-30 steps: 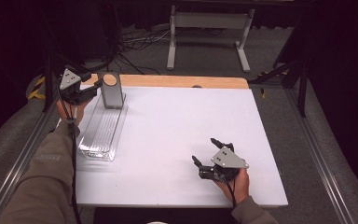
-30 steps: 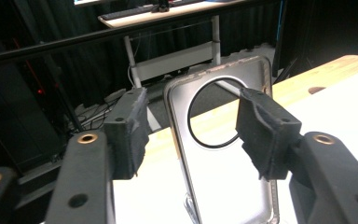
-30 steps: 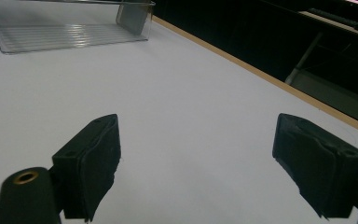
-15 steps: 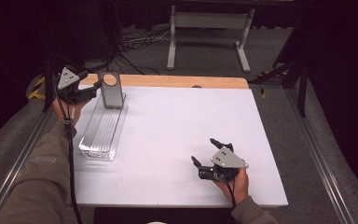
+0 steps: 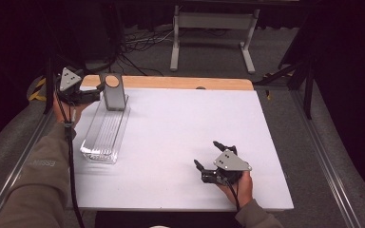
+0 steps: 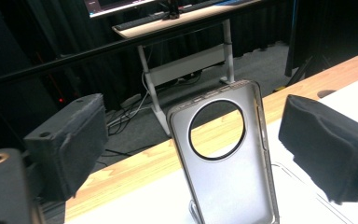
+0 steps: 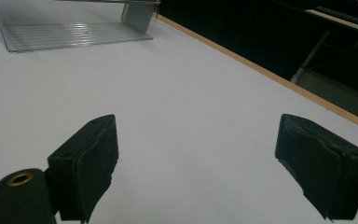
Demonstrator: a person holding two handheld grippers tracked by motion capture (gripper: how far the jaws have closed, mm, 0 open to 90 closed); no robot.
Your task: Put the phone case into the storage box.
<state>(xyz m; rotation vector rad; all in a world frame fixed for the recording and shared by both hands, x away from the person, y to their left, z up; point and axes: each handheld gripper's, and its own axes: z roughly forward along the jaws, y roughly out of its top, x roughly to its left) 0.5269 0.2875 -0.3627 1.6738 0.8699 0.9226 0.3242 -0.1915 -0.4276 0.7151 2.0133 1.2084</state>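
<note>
High view showed the left gripper [image 5: 95, 93] held at the far left corner of the white bench [image 5: 180, 137], its jaws pointing toward a silver phone case [image 5: 112, 91] that stood upright at the far end of a clear plastic tray [image 5: 103, 135]. The case leaned slightly, its round camera cutout near the top, and its foot sat inside the tray. From the left gripper view, the case [image 6: 226, 158] stood between the two black jaws, which were spread apart with a clear gap on either side of it and touched neither edge; through the cutout the wooden strip [image 6: 205, 140] along the bench's far edge could be seen. The tray lay lengthwise along the left side of the bench, with its near end toward the person. The right gripper [image 5: 210, 160] rested low over the near right part of the bench, well apart from the tray, held in the person's hand. In the right gripper view its jaws stood wide apart over bare white surface, with the tray [image 7: 74, 28] far ahead of them.
</note>
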